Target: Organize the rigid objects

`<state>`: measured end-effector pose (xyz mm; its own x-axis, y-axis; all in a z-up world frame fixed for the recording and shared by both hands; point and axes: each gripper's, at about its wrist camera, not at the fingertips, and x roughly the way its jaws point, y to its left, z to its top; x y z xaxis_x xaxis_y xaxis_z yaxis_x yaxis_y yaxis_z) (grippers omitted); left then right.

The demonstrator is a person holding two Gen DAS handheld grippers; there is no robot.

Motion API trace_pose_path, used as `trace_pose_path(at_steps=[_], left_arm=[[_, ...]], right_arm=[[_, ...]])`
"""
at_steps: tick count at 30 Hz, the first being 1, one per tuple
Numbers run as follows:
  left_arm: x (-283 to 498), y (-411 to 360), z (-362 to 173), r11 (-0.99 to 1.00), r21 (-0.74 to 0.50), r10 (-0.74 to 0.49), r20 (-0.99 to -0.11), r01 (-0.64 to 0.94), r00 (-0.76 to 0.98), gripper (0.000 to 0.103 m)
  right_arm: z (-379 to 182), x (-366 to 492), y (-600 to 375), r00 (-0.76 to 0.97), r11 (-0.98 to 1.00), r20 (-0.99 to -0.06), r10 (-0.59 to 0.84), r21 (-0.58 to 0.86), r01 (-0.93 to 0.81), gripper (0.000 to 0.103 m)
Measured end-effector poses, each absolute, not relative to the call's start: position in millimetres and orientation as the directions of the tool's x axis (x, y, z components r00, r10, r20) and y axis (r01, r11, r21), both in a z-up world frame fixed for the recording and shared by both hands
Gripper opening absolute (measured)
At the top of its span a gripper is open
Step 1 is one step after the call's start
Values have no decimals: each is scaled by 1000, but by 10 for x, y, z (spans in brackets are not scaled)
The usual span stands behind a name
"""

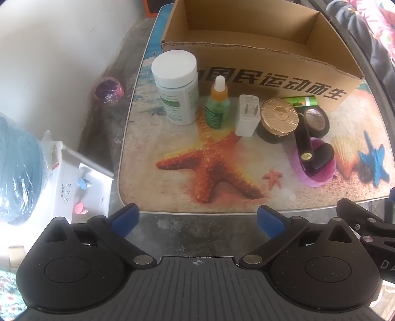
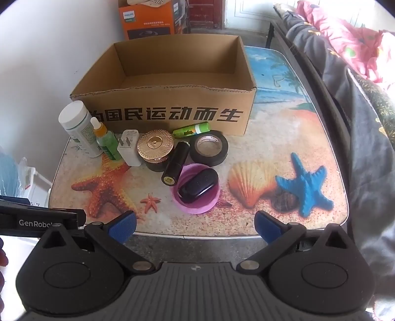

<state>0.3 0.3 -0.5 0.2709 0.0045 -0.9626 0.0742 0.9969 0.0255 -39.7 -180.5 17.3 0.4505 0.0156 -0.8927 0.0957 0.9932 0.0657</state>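
Observation:
An open cardboard box stands at the back of the table, empty inside. In front of it stand a white pill bottle, a green dropper bottle, a white charger plug and a gold-lidded jar. A green battery, a black tape roll, a black tube and a black case in a purple lid lie there too. My left gripper and right gripper are open and empty at the front edge.
The table has a beach print with starfish and a shell. A white wall and a white appliance stand left. A bed with a floral quilt runs along the right. An orange carton stands behind the box.

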Motion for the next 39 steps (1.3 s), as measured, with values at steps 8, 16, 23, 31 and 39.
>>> trace_pose_path(at_steps=[8,16,23,31,39], left_arm=[[3,-84,-25,995,48,22,-963,89,268,102],[5,-88,-43,994,52,25,-964,95,265,102],[20,-91,-38,994,52,24,-963,99,268,102],[16,-83,-46,993,57,29,-963,99,268,102],[5,-71,-54,993,58,29,-963,100,268,102]], right_arm=[[123,-439,-1867,451,994,-892,8,57,95,103],[127,-417,-1900,448,992,-894,1,56,110,103],[138,-411,-1897,448,991,-894,0,59,117,103],[146,-406,-1890,451,990,-892,-1,63,128,103],[138,-412,-1893,448,988,-894,-4,66,139,103]])
